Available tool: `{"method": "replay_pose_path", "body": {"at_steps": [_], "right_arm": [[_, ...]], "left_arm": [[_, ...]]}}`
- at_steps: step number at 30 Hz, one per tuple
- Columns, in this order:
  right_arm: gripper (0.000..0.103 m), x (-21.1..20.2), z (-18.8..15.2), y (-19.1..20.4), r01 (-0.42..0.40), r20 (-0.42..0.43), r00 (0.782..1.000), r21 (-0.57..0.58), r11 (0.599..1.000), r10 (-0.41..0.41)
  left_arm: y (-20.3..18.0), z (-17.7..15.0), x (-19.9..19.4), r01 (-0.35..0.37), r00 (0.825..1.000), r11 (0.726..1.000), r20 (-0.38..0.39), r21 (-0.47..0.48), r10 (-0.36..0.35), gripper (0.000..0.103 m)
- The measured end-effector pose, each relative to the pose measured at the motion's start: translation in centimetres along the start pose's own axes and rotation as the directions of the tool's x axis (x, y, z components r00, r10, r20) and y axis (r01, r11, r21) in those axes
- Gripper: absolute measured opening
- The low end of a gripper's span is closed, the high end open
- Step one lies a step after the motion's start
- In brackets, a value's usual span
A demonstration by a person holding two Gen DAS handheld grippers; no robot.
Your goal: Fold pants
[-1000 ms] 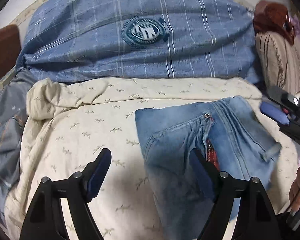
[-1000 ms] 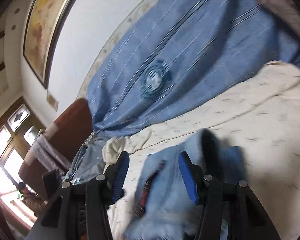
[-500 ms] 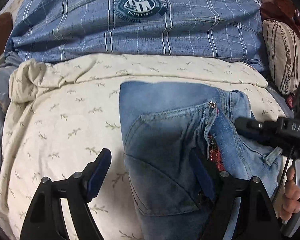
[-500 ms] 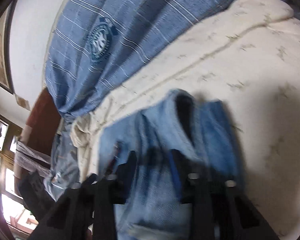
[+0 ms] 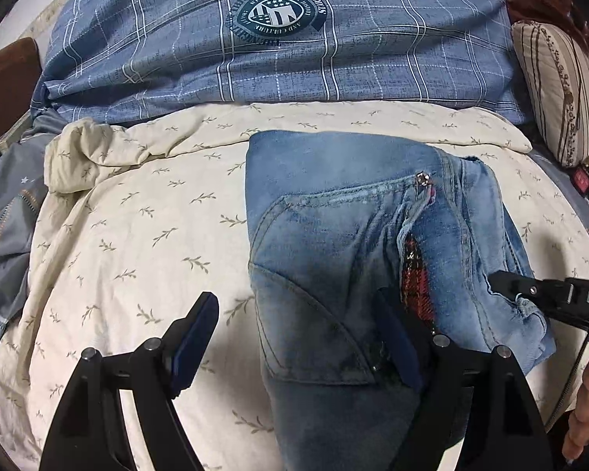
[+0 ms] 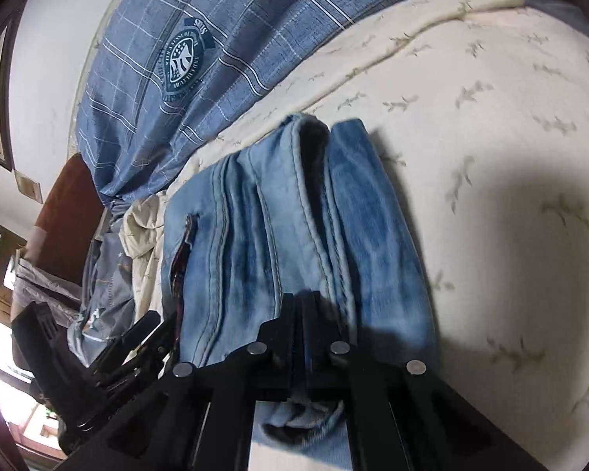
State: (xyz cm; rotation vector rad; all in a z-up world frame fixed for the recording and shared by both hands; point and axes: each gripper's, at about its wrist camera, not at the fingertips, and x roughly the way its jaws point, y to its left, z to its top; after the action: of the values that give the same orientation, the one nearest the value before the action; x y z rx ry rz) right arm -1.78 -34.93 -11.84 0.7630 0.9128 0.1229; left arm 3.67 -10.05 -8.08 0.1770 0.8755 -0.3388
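Right gripper (image 6: 300, 314) dropped, now clamped on jeans (image 5: 333, 235) edge; left gripper (image 5: 294, 337) apart.

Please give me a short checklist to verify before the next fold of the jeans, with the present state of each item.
1. Right gripper has hold of the jeans: ok, its jaws are shut on the denim edge.
2. Left gripper is ready to grasp: ok, its jaws stand open, one finger over the denim, one over the cream sheet.
3. Left gripper already holds fabric: not ok, nothing is pinched yet.
4. Jeans lie in a compact folded stack: ok, though the layers at the right edge are uneven.
5. How many layers the right gripper pinches: cannot tell.
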Motion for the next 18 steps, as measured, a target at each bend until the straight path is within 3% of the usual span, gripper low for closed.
{"method": "replay_pose_path", "body": {"at_steps": [6, 9, 18], "right_arm": [[0.003, -1.1, -2.4, 0.0, 0.024, 0.051, 0.998, 0.006, 1.0, -0.024], [0.003, -0.8, -2.0, -0.5, -0.006, 0.045, 0.999, 0.035, 0.999, 0.005], [0.003, -0.8, -1.6, -0.4, -0.019, 0.049, 0.999, 0.029, 0.999, 0.018]], "left_arm": [[-0.7, -0.5, -0.4, -0.037, 0.999, 0.998, 0.014, 0.042, 0.037, 0.082], [-0.9, -0.6, -0.3, -0.052, 0.998, 0.997, 0.033, 0.06, 0.05, 0.082], [1.2, -0.6, -0.8, 0.001, 0.999, 0.985, -0.034, -0.171, -0.007, 0.084]]}}
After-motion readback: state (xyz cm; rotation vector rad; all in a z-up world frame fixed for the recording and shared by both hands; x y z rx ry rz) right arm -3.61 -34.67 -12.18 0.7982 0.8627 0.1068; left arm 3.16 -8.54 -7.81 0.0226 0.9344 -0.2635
